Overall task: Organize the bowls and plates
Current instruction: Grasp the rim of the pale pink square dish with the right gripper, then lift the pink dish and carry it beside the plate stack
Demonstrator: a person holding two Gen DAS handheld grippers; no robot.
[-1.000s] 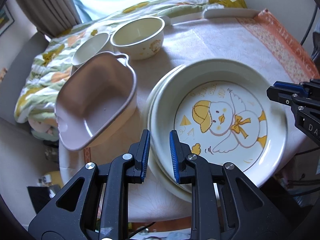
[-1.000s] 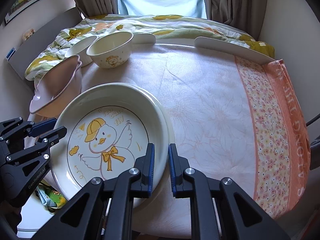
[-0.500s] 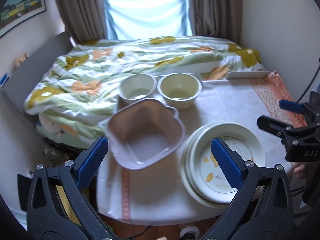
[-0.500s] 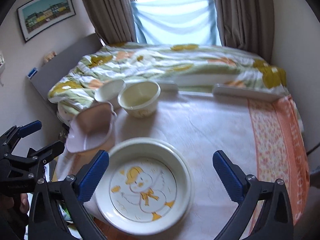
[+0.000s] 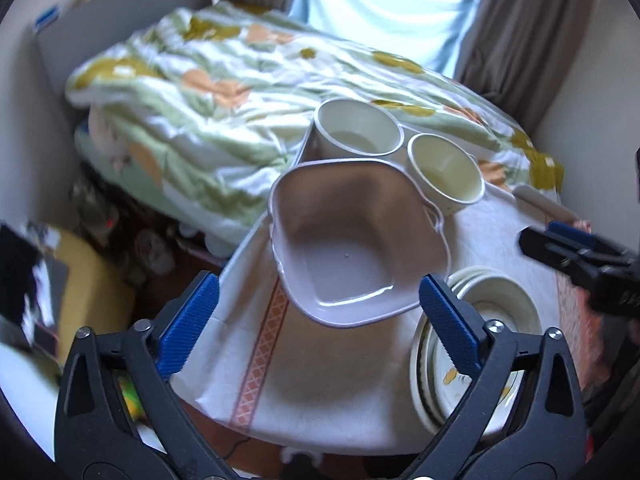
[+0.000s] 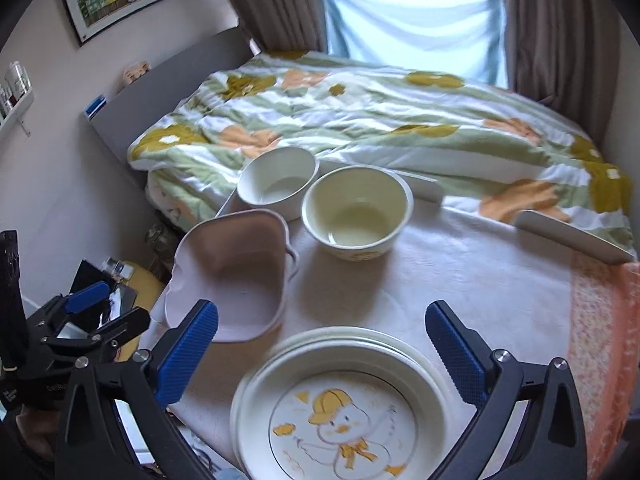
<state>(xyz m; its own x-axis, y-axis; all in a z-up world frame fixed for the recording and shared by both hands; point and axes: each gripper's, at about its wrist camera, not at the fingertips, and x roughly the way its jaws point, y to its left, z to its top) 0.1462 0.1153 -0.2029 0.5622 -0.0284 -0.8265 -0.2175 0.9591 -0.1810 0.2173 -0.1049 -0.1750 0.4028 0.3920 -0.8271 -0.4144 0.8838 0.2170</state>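
Both claws gape wide, holding nothing: left claw point(image 5: 318, 322) over the pink dish point(image 5: 356, 240), right claw point(image 6: 320, 354) above the stacked plates point(image 6: 340, 404).

Both grippers wide open, nothing between the jaws.

Left gripper point(image 5: 318, 322) angled steeply down, blue-padded fingers point(image 5: 188, 324) spread to either side of the view after just being opened, then eased in a touch; no pad pressing on anything. Right gripper point(image 6: 320, 356) tilted down likewise, blue pads point(image 6: 454, 354) splayed far apart, jaws just opened to full stretch and empty. Seen from the left wrist view as a black frame with a blue tip at the right edge; left one seen from the right wrist view low at the left edge, jaws parted.
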